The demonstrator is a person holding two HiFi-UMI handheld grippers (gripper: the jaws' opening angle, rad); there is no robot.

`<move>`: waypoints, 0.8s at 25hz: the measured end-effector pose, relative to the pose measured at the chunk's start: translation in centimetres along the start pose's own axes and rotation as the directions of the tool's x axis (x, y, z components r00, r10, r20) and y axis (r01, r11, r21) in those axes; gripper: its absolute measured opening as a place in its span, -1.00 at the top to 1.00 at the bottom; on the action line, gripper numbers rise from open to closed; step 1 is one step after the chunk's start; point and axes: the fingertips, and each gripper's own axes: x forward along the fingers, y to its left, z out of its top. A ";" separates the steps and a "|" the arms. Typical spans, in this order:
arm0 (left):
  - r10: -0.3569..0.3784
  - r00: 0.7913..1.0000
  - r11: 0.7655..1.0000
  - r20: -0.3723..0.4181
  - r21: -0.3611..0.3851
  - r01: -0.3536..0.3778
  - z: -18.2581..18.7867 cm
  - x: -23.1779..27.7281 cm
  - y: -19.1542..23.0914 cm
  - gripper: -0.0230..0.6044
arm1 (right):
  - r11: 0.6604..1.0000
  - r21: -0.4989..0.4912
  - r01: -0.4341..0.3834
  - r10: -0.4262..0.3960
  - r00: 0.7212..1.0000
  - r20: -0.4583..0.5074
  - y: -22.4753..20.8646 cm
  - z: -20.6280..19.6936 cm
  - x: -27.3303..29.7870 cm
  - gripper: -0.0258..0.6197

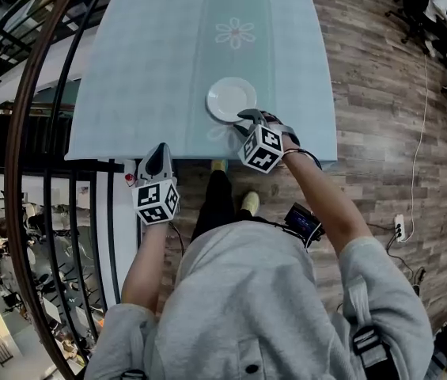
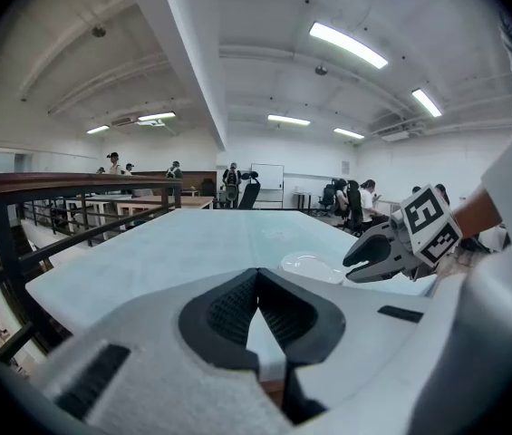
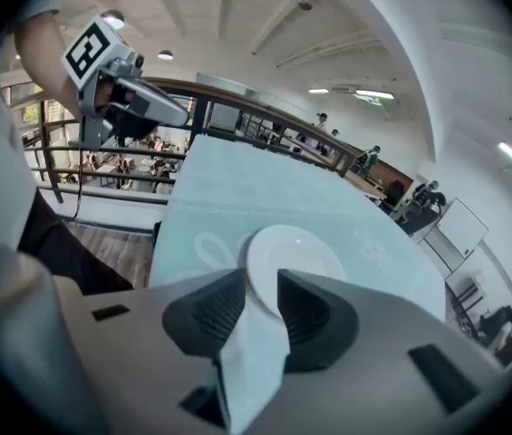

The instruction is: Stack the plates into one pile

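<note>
A round white plate (image 1: 231, 99) lies flat and right way up on the pale blue table (image 1: 168, 70), close to its near edge, right of centre.

Head view looks steeply down; both gripper views skim low toward the shared plate (image 1: 231, 99).

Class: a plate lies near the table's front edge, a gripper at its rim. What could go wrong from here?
1. The right gripper, jaws open, is at the near rim of the plate; pulling back might catch it and drag it off the near edge.
2. A jaw might snag the tablecloth, shifting the plate.
</note>
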 end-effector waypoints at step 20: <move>-0.141 0.979 0.988 0.146 0.084 0.129 9.8 -3.9 -9.5 0.86 | 0.639 0.713 0.289 -0.581 0.789 0.201 -5.0 -2.4 -28.0 0.82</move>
